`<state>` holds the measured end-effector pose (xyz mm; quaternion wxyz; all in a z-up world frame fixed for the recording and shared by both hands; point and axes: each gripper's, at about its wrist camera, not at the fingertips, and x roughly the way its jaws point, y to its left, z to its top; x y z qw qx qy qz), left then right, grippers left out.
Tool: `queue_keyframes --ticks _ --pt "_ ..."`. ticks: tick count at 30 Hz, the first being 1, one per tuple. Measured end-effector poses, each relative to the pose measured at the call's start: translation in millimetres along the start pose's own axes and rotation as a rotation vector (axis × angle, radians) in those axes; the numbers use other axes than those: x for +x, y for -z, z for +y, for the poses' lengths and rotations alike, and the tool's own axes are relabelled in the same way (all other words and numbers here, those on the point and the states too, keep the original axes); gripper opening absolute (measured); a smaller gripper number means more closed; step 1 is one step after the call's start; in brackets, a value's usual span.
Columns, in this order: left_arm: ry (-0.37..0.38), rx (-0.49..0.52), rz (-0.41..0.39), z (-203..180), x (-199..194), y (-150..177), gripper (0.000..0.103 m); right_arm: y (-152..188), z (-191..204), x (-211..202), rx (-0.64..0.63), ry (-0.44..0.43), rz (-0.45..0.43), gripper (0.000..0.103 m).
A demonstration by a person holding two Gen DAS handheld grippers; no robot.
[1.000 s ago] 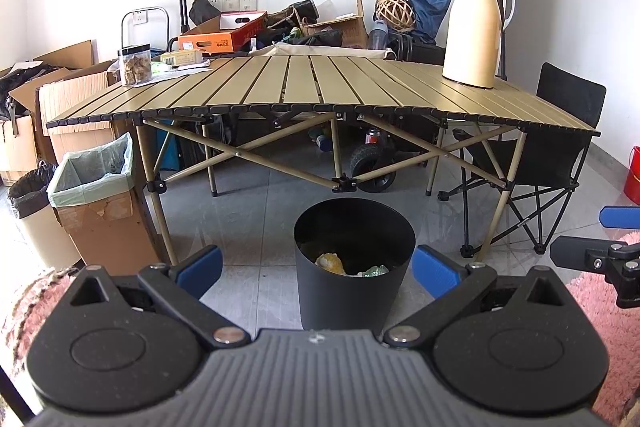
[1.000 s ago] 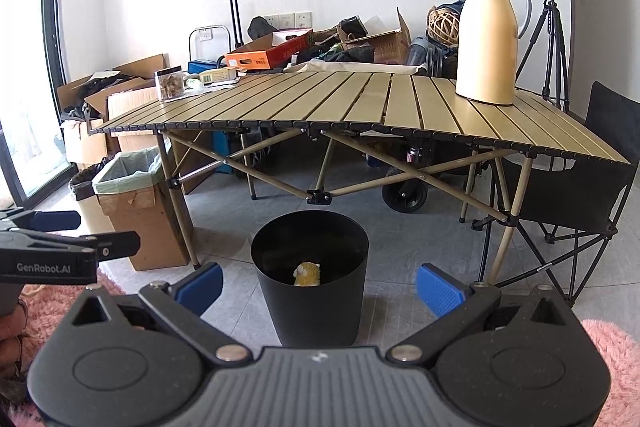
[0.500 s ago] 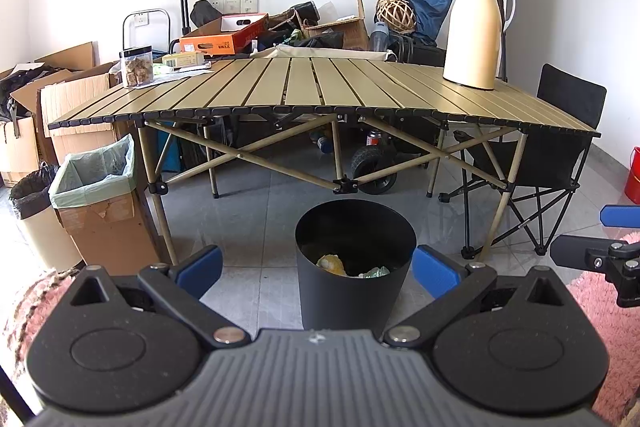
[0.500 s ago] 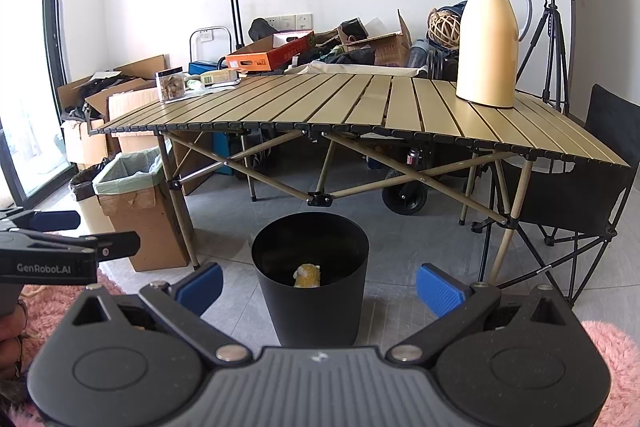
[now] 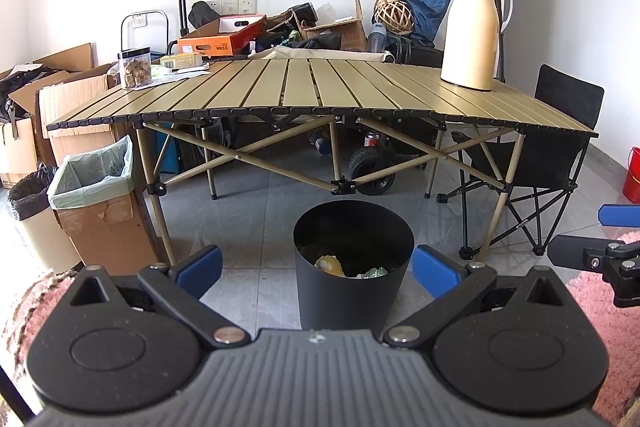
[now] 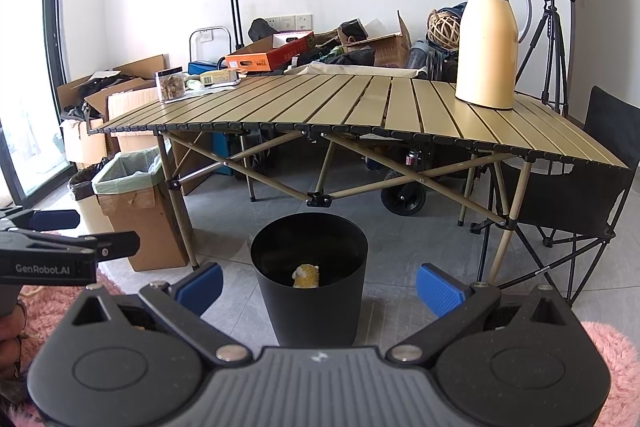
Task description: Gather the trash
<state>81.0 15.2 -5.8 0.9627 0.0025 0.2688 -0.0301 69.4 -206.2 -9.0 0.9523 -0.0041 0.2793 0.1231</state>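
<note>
Two handheld grippers hang side by side over a grey tiled floor, both aimed at a black trash bin (image 5: 354, 267) standing in front of a slatted folding table (image 5: 320, 87). The left gripper (image 5: 316, 273) has its blue-padded fingers (image 5: 199, 269) spread wide with nothing between them; the bin sits at 12 o'clock, framed in the gap. The right gripper (image 6: 319, 285) is likewise spread wide and empty, the same bin (image 6: 309, 291) at its 12 o'clock.

Collected trash lies at the bottom of the bin: a crumpled yellow piece (image 5: 330, 264) and, just beside it, a pale green scrap (image 5: 372, 272). Only the yellow piece (image 6: 306, 275) shows in the right wrist view.

Each gripper appears in the other's view. The right one juts in at 3 o'clock of the left view (image 5: 588, 239), the left one at 9 o'clock of the right view (image 6: 106, 235), printed "GenRobot.AI", with part of a hand (image 6: 10, 327) below it. Pink shag rug (image 6: 612, 367) fills the lower corners.

On the table, a cream thermos jug (image 5: 474, 31) stands upright at 1 o'clock, and a clear jar of brown snacks (image 5: 135, 69) at 10 o'clock. A cardboard box lined with a green bag (image 5: 98, 211) sits beside the table's left leg, a black folding chair (image 5: 560, 155) at the right end.
</note>
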Motion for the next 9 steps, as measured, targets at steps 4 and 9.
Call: queue_keyframes --ticks 4,9 --pt "0.003 0.000 -0.005 -0.3 -0.7 0.5 0.103 -1.0 -2.0 -0.7 0.000 0.001 -0.001 0.103" --pt "0.011 0.003 -0.005 -1.1 -0.7 1.6 0.103 -0.9 -2.2 -0.6 0.000 0.000 0.000 0.103"
